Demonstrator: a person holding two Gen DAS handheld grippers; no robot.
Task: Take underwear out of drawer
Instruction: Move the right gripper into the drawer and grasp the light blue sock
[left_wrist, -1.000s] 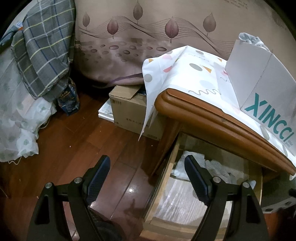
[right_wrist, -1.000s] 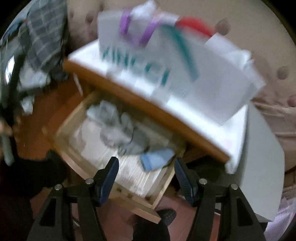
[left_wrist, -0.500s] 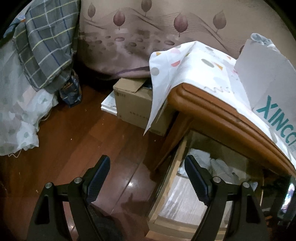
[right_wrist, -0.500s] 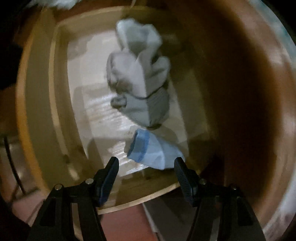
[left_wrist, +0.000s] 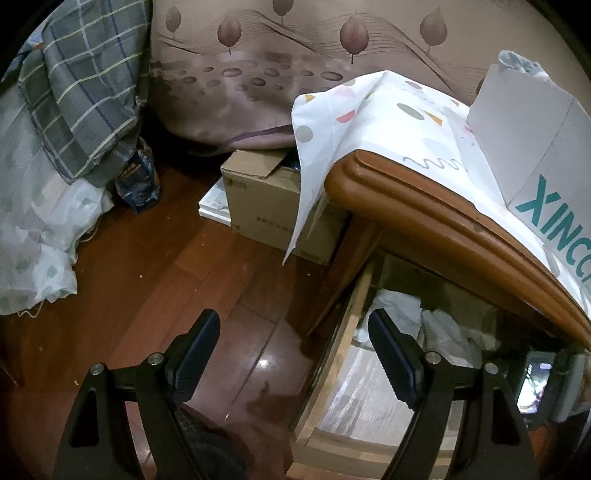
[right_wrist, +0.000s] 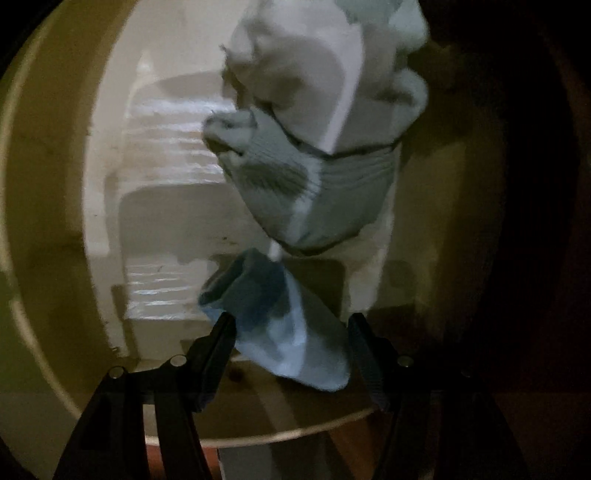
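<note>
The wooden drawer (left_wrist: 343, 328) is pulled out under the bedside table top (left_wrist: 436, 221). In the right wrist view a small blue garment (right_wrist: 288, 332) lies on the drawer's pale liner (right_wrist: 170, 206), and a heap of grey and white garments (right_wrist: 325, 140) lies beyond it. My right gripper (right_wrist: 291, 328) is down inside the drawer, open, its fingers either side of the blue garment without pressing on it. My left gripper (left_wrist: 295, 336) hangs open over the floor beside the drawer's left wall, holding nothing. Pale garments (left_wrist: 432, 325) show at the drawer's back there.
A white box with teal letters (left_wrist: 532, 147) and a spotted cloth (left_wrist: 380, 122) sit on the table top. A cardboard box (left_wrist: 266, 195) stands on the dark wooden floor (left_wrist: 155, 280) to the left. Bedding and a checked cloth (left_wrist: 85, 92) hang at far left.
My right gripper has dropped from above the table into the drawer and rolled, closing in on the blue garment. The left gripper has hardly moved.
</note>
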